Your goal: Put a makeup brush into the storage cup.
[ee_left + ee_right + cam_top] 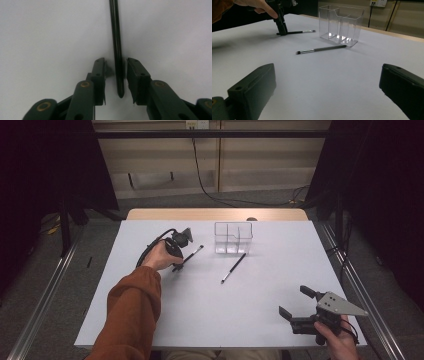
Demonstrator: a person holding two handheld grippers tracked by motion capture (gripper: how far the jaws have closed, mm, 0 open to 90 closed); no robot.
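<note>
Toward the tabletop's far left, a thin black-handled makeup brush (117, 50) lies between the left gripper's (115, 75) narrowed jaws, pads not yet touching.
Right gripper (296, 302) rests spread near the front right corner; a clear plastic divided organizer (233, 237) stands near the far edge.

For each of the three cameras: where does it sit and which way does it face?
High view: above the table, looking forward and down; sleeve and both hands show.
Left gripper view: on the left claw, facing down at the brush handle between its jaws.
Right gripper view: on the right claw, facing across the table.
Shared: clear organizer.
</note>
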